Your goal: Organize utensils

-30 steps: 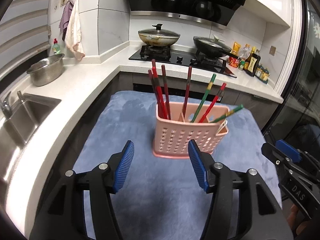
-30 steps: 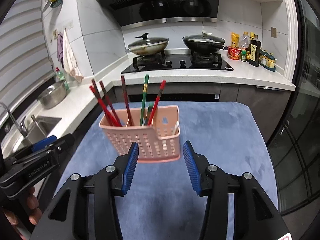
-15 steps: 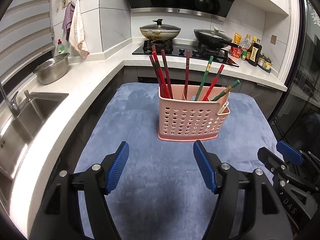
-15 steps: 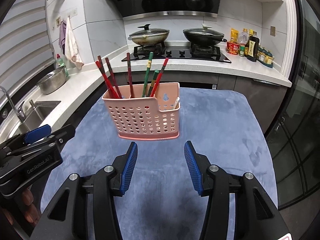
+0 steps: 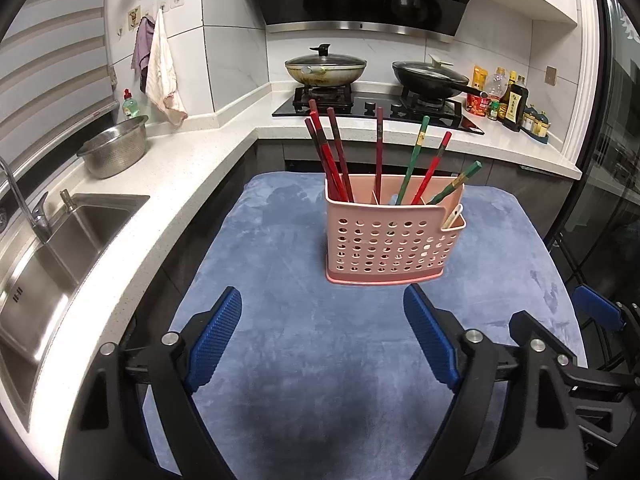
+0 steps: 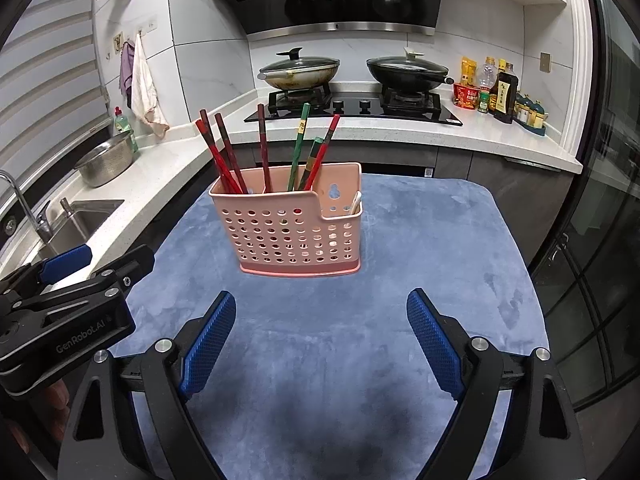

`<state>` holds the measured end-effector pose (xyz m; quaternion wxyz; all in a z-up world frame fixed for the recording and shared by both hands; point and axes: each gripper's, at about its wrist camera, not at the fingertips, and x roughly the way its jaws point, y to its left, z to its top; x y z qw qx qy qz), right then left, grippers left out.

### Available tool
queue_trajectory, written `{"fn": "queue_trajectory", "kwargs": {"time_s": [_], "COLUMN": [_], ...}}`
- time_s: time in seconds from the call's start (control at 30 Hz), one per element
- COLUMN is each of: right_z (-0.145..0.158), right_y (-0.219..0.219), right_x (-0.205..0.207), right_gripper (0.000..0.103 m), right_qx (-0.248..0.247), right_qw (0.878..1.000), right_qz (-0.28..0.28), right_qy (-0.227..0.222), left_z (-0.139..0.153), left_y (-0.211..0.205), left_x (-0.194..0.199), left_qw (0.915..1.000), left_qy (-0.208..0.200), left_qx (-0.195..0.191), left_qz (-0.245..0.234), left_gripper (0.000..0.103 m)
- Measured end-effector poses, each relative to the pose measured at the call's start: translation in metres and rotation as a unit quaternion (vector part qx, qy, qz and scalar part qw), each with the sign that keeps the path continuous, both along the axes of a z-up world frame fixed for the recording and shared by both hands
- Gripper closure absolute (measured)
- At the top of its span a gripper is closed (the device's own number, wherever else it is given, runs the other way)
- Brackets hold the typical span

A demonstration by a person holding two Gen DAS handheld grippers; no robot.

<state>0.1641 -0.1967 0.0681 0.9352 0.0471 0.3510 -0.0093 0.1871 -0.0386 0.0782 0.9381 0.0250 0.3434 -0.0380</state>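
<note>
While its jaws are opening on nothing, the left gripper sits at bottom centre; the pink holder, mid-frame on the blue mat, already holds every chopstick, so little seems left. Right view: the right gripper, also opening empty, faces the perforated holder at centre.

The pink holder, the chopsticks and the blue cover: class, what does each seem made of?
Pink holder: likely moulded plastic, matte, with punched round holes. Chopsticks: perhaps lacquered wood or plastic, glossy red and green. Blue cover: soft plush fabric, its nap showing brush marks.
</note>
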Motion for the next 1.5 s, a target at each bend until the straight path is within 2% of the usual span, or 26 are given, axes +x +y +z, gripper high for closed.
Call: {"fn": "queue_trajectory", "kwargs": {"time_s": [0.07, 0.2, 0.57, 1.33, 1.5], "right_z": [0.0002, -0.0002, -0.0048, -0.0035, -0.0045], "right_y": [-0.0004, -0.0023, -0.0044, -0.0019, -0.0019], "right_x": [-0.0005, -0.0014, 0.0003, -0.0016, -0.0016], "right_gripper": [0.017, 0.006, 0.006, 0.006, 0.006], "right_qx": [0.004, 0.010, 0.006, -0.009, -0.009], "right_qw": [1.000, 1.000, 1.000, 1.000, 1.000], "right_qz": [-0.001, -0.003, -0.006, -0.010, -0.011], "right_qy": [-0.001, -0.001, 0.008, 0.002, 0.004], "left_z": [0.0007, 0.0011, 0.0006, -0.0036, -0.0057], "left_y": [-0.0003, 0.0012, 0.0002, 0.0030, 0.0047], "left_x": [-0.0010, -0.0021, -0.0022, -0.0016, 0.0004], "left_qw": [1.0000, 1.0000, 0.9998, 0.9996, 0.9998], "left_qy": [-0.002, -0.002, -0.004, -0.007, 0.002], "left_qx": [0.001, 0.001, 0.008, 0.018, 0.009], "left_qz": [0.002, 0.006, 0.016, 0.021, 0.020], "left_gripper": [0.021, 0.019, 0.010, 0.008, 0.008]}}
